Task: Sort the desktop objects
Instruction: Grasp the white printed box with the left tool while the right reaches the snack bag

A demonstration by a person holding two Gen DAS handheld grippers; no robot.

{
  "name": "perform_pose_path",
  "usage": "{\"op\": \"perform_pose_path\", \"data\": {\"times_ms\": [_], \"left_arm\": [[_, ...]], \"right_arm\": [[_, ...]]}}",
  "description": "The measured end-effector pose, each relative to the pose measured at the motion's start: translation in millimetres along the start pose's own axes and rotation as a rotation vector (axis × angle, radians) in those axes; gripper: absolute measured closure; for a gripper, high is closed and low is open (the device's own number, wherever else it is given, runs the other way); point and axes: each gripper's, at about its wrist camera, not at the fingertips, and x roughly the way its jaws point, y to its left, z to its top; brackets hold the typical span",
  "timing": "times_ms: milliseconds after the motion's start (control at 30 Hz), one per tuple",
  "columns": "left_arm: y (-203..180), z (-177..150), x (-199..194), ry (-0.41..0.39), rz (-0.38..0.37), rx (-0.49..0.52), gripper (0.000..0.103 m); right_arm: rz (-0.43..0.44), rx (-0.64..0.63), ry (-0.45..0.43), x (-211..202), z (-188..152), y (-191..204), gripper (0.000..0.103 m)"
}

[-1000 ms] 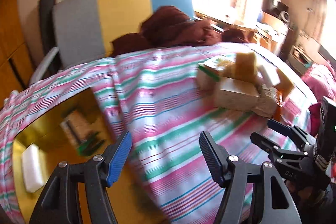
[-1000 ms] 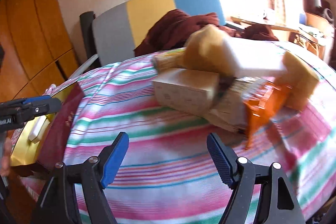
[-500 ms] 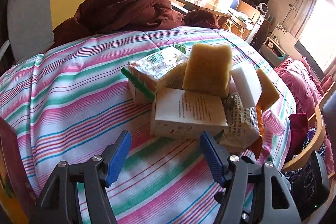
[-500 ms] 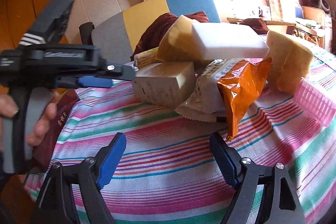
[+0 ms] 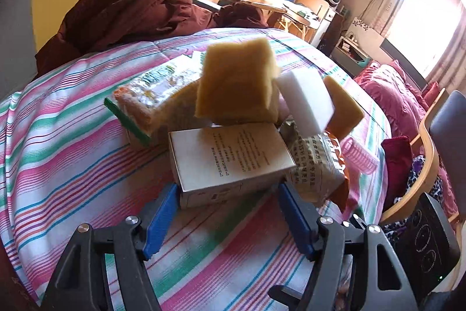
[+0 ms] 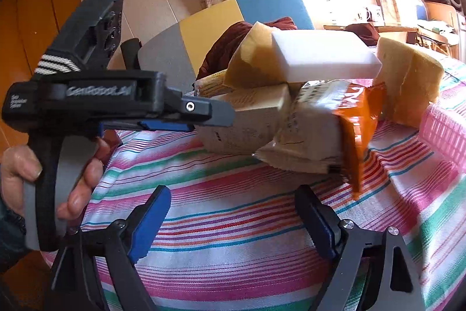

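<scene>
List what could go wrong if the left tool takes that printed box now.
1. The yellow sponge and white foam block seem to lean on the printed box; pulling it may topple them.
2. The snack packet presses against the box and may drag along.
3. The left tool is open, barely straddling the box, so a shallow grip may slip.

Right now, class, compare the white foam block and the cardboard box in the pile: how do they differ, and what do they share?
The white foam block is plain and unprinted; the cardboard box is tan with printed text. The block sits tilted high in the pile, propped on other items; the box lies flat on the striped cloth. The open left gripper has a finger on each side of the box, while nothing reaches for the block. Both are rectangular.
</scene>
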Motion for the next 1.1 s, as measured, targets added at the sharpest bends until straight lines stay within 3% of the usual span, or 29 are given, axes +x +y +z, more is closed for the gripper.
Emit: {"op": "perform_pose_path", "data": {"times_ms": [133, 333, 533, 833, 1100], "left_arm": [[-18.1, -18.1, -5.8, 0.055, -0.085, 0.069, 0.032], [-22.0, -14.6, -24.1, 0.004, 0.081, 0.210, 0.032], [-9.4, 12.4, -19.9, -0.010, 0.128, 0.277, 0.031], [-21.0, 24.3, 14.6, 0.090, 0.084, 0.441, 0.030], [-22.7, 22.8, 38.1, 0.140, 0.039, 0.442, 0.031]], "right_arm": [[0.007, -0.009, 0.001, -0.3, -1.2, 1.6, 0.014], [0.012, -0.015, 0.001, -0.8, -3.7, 3.0, 0.013], [0.025, -0.017, -0.003, -1.9, -5.0, 1.1, 0.010], [0.065, -0.015, -0.013, -3.1, -6.1, 0.7, 0.006], [0.096, -0.016, -0.016, -0.9, -5.0, 1.2, 0.003]]}}
